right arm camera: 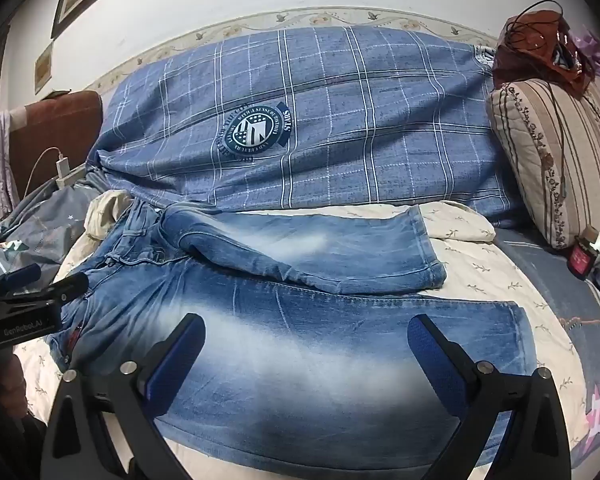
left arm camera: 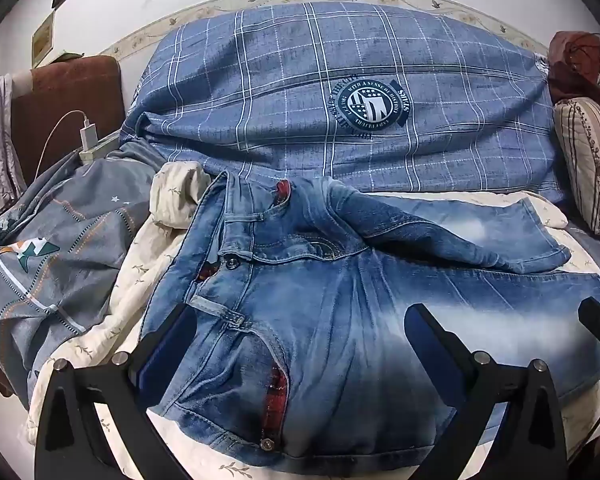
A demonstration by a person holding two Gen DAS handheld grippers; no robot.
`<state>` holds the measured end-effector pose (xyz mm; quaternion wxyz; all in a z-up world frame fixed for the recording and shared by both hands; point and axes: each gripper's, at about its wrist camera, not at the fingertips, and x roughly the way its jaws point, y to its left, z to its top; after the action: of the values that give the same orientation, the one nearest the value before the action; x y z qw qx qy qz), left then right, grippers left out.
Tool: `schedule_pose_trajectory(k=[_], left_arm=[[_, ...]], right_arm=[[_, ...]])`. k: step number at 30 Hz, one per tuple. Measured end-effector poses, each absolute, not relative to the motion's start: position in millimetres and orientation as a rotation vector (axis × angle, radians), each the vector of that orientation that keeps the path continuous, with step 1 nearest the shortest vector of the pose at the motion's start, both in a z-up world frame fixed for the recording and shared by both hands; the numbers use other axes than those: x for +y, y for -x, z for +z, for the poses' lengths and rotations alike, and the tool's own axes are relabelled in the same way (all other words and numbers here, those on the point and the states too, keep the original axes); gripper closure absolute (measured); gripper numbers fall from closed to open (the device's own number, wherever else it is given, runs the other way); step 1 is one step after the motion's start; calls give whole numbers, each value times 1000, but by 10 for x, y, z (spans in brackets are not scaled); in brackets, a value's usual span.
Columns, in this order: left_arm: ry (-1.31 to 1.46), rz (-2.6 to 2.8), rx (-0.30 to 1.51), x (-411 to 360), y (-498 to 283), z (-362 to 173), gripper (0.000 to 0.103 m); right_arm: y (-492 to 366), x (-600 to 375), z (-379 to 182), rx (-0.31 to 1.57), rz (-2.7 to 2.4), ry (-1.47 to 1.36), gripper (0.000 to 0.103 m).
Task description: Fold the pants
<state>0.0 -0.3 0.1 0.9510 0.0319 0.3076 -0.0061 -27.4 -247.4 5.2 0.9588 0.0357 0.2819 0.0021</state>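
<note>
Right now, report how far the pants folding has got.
Done: the jeans lie spread on the bed, legs apart, far leg skewed. In hand: nothing; left gripper and right gripper hover open over the denim. Left: every fold.

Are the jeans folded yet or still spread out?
Spread out: the jeans lie flat on the bed, both legs side by side, their hems separate at the right. No fold yet.

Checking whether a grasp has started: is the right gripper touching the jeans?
Cannot tell. In the right wrist view the right gripper stands open over the jeans, nothing between its fingers, but no gap or contact shows plainly.
</note>
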Motion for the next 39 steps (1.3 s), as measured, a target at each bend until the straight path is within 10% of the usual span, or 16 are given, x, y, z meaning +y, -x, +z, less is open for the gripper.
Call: schedule_pose_trajectory(k=[39], left_arm=[[-50, -7, 641, 27, -19, -30, 0]], right_arm=[[264, -2485, 56, 579, -2, -74, 1]])
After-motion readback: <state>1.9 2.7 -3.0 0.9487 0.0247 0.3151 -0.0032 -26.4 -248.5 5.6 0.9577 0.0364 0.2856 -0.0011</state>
